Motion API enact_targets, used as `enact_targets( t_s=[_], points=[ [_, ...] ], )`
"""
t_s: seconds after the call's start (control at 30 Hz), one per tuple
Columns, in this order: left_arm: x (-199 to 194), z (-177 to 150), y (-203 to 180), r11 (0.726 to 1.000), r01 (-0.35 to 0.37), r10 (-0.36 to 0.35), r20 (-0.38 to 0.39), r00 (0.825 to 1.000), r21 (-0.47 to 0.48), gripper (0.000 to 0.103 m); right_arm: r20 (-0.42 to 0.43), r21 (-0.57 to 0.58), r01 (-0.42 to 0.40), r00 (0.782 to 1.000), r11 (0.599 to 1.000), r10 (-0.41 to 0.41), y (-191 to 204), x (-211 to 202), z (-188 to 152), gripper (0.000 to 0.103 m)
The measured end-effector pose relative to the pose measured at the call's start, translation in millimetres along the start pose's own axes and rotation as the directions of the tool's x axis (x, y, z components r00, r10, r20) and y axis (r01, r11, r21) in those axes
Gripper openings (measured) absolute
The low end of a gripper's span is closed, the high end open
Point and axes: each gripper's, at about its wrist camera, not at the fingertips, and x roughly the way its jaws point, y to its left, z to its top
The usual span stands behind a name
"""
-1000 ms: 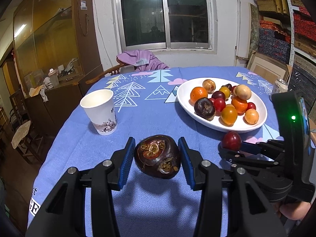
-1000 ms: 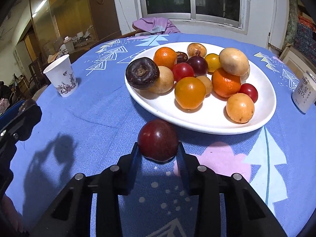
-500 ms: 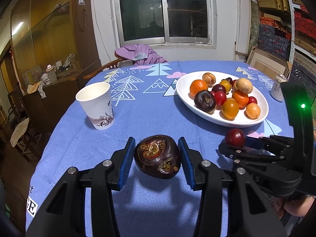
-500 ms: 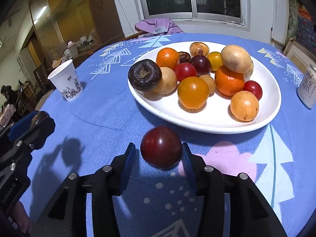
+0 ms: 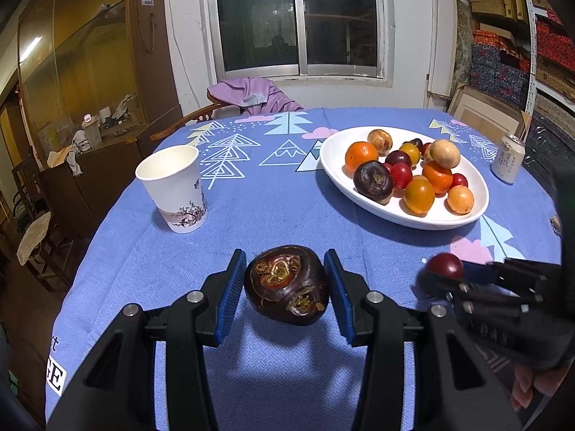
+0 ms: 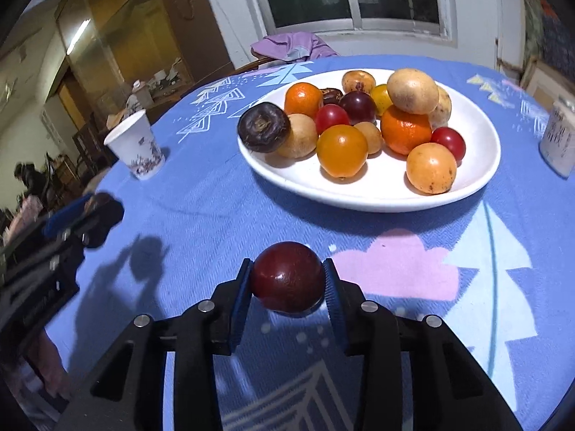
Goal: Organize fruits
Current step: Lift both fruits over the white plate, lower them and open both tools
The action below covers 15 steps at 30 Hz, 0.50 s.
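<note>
Left wrist view: plate (image 5: 463, 217) sits farther off than 1 s ago, so both tongs have backed away and up, each carrying a fruit, so likely pulling pieces out to sort. Left tongs (image 5: 285, 283) closed on dark fruit (image 5: 286, 284), held level above the desk (image 5: 258, 215). Right tongs (image 6: 287, 278) clamped on red fruit (image 6: 287, 276), low over the cloth, near the plate's front rim.
</note>
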Motion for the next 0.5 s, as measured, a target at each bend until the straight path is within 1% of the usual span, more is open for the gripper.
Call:
enact_targets(
  t_s=[0.13,0.23,0.37,0.43,0.5],
  points=[
    [1,-1,0,1.0,0.007,-0.007,-0.006,1.0,-0.001,0.044,0.01,-0.066,0.037,0.999,0.997,-0.037,5,-11,-12,0.039],
    [3,-2,-4,1.0,0.024,-0.024,-0.021,0.999,0.003,0.044,0.012,-0.08,0.039,0.999,0.996,-0.038,4,-17,-20,0.039],
    [7,-8,-17,0.997,0.079,-0.078,-0.056,0.995,0.018,0.044,0.044,-0.126,0.054,0.998,0.991,-0.049,6,-36,-35,0.039],
    [6,-13,-29,0.993,0.109,-0.107,-0.066,0.992,0.041,0.044,0.051,-0.171,0.073,0.997,0.983,-0.065,7,-48,-47,0.039],
    [7,-18,-43,0.989,0.132,-0.126,-0.084,0.988,0.071,0.044,0.05,-0.187,0.088,0.996,0.978,-0.079,4,-56,-56,0.039]
  ],
)
